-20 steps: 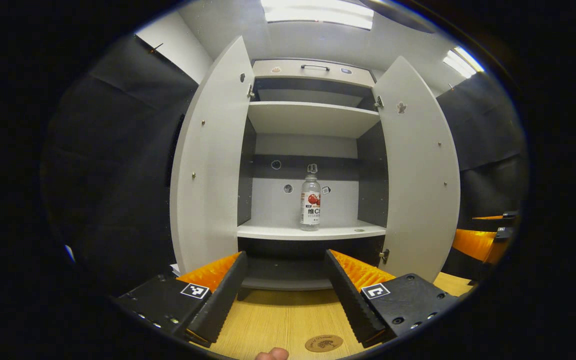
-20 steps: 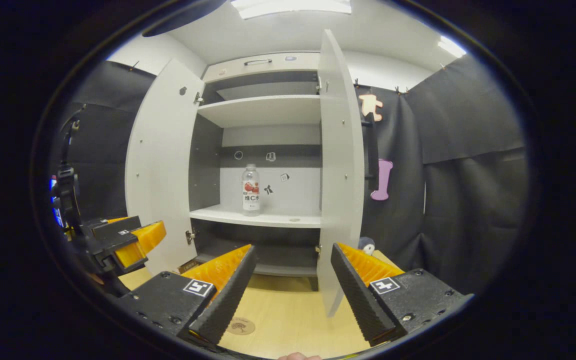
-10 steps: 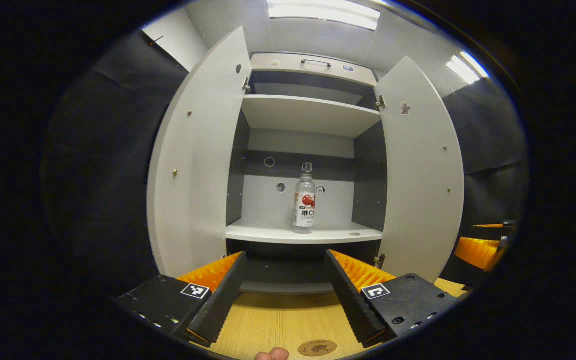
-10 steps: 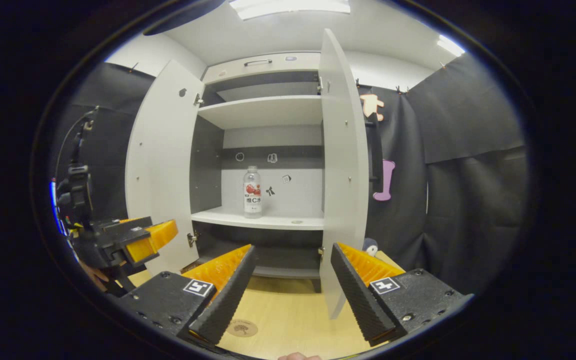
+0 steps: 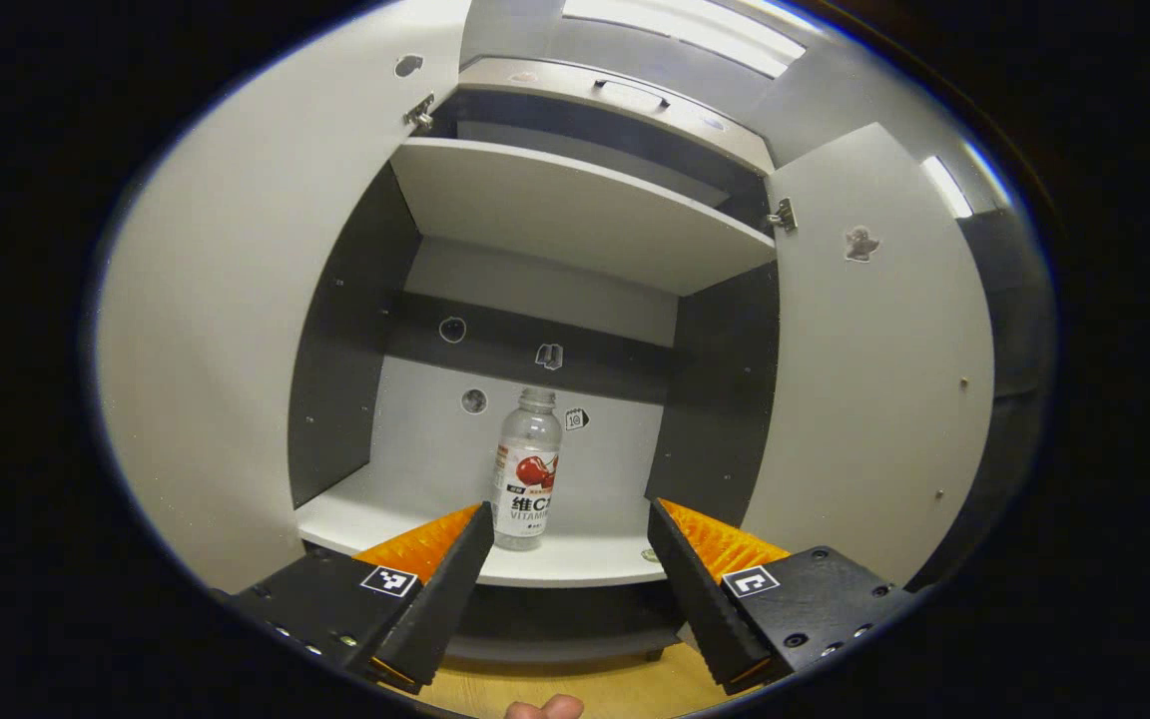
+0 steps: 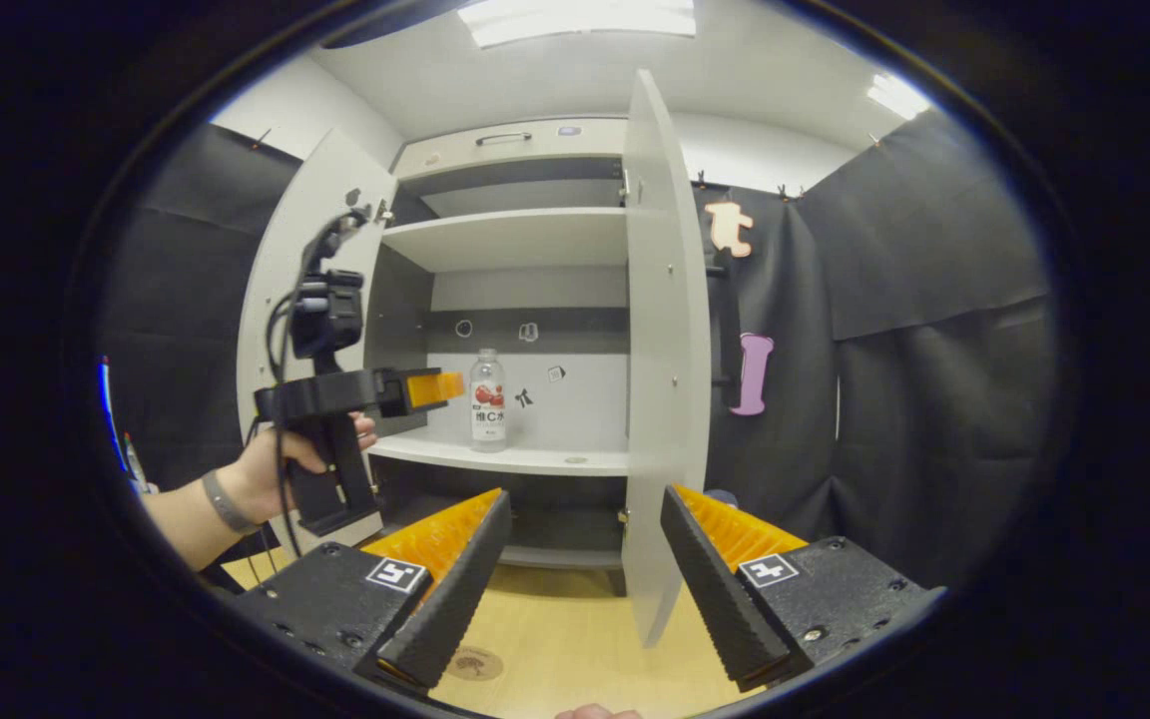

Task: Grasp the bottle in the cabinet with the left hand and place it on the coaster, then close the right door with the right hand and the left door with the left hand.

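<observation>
The left gripper [image 5: 565,544] is pointing into the cabinet [image 5: 575,215] with jaws wide, so the upright bottle [image 5: 527,483] on the shelf [image 5: 575,564] at twelve o'clock can fit between, while the right gripper [image 6: 585,544], also wide, is waiting near the right door [image 6: 663,350].

Clear glossy plastic bottle [image 5: 527,481]; matt, smooth cabinet [image 5: 575,205] panels, perhaps laminate; wood-grain tabletop [image 6: 575,639].
</observation>
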